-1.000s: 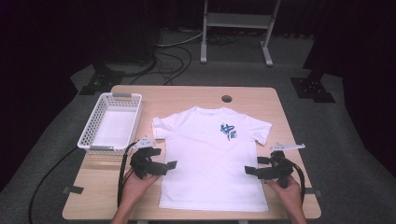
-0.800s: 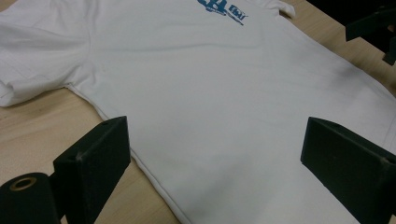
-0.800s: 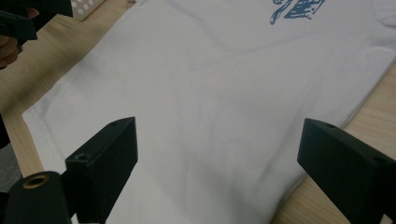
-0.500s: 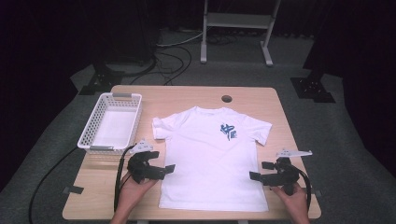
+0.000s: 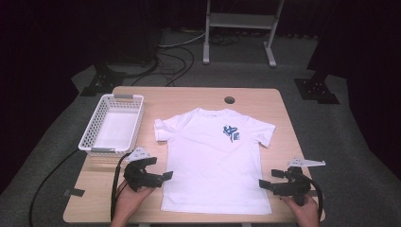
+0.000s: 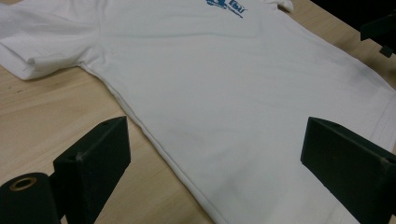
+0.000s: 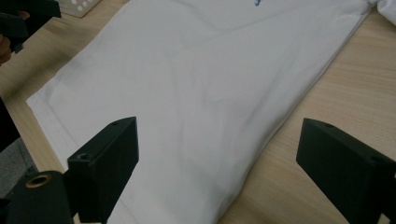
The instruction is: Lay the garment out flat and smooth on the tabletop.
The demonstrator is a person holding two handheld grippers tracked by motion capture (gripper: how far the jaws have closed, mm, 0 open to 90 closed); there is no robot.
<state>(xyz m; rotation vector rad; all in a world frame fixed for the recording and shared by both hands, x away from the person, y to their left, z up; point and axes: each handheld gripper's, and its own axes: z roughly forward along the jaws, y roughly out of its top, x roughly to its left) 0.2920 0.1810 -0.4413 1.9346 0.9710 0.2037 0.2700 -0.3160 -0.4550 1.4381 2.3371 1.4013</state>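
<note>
A white T-shirt lies flat on the wooden counter, front side up, neck toward the far edge and hem toward me. A small blue print sits on its chest. Both short sleeves are spread out to the sides.

My left gripper rests low at the shirt's left side seam, near the hem corner. Its jaws stand wide apart and hold nothing. In the left gripper view the side seam runs between my two jaws, with bare wood under the near jaw and white cloth under the far one. The left sleeve lies off to the upper left there.

My right gripper sits at the shirt's right side seam, also close to the hem. Its jaws are spread wide too, and empty. In the right gripper view the cloth edge passes between the jaws, with the hem off to the left and bare counter to the right.

A white plastic basket stands on the counter's far left part, well apart from the shirt's sleeve. A round hole shows in the counter beyond the shirt's neck.
</note>
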